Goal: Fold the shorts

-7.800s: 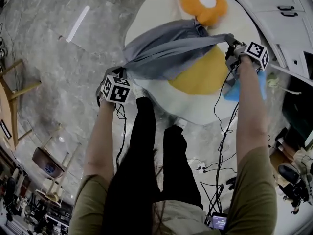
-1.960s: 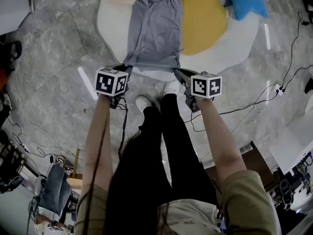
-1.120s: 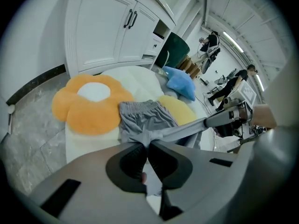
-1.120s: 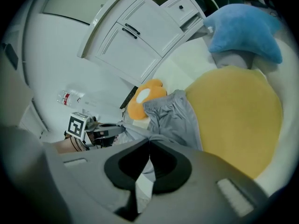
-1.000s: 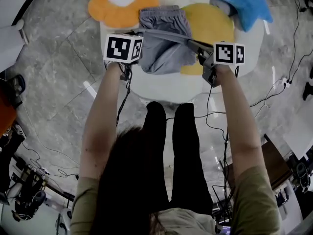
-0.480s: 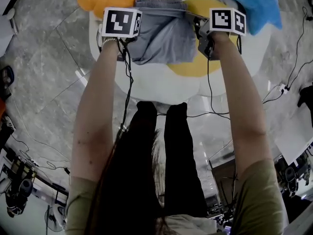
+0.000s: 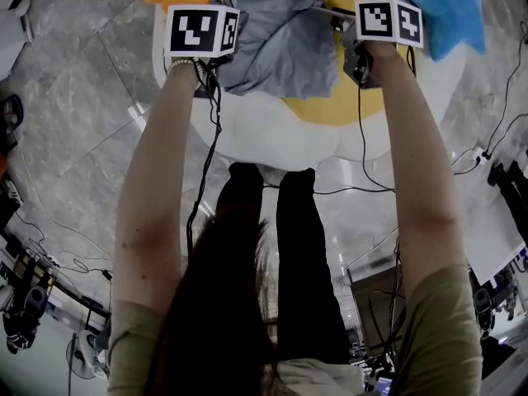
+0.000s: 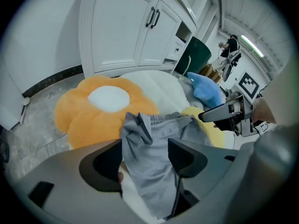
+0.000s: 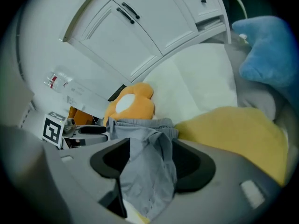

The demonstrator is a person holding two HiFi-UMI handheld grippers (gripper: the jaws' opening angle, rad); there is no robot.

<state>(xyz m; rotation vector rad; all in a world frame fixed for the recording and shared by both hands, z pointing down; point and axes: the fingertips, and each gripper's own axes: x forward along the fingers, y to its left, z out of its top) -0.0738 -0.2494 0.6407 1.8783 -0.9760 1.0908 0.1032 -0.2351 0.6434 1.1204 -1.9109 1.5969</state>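
Shorts: The grey shorts (image 7: 285, 40) lie on the white mat (image 7: 280, 134) on the floor. They are partly on the yellow patch (image 9: 233, 129) and near the orange flower pillow (image 8: 93, 111). The bottom half is folded up to the stretchy top edge.
Left gripper: The left gripper (image 8: 147, 160) is opening. Its jaws are about half apart. The left corner of the shorts sits loose between them, not pinched.
Right gripper: The right gripper (image 9: 149, 160) is opening too, about half apart. The right corner lies loose between its jaws.
What could go wrong: The cloth could catch on a jaw when the grippers lift away. I think that would pull the fold open.
Another worry: The top corners look crumpled, and one is flipped over. The fold may end up crooked if nobody smooths it.
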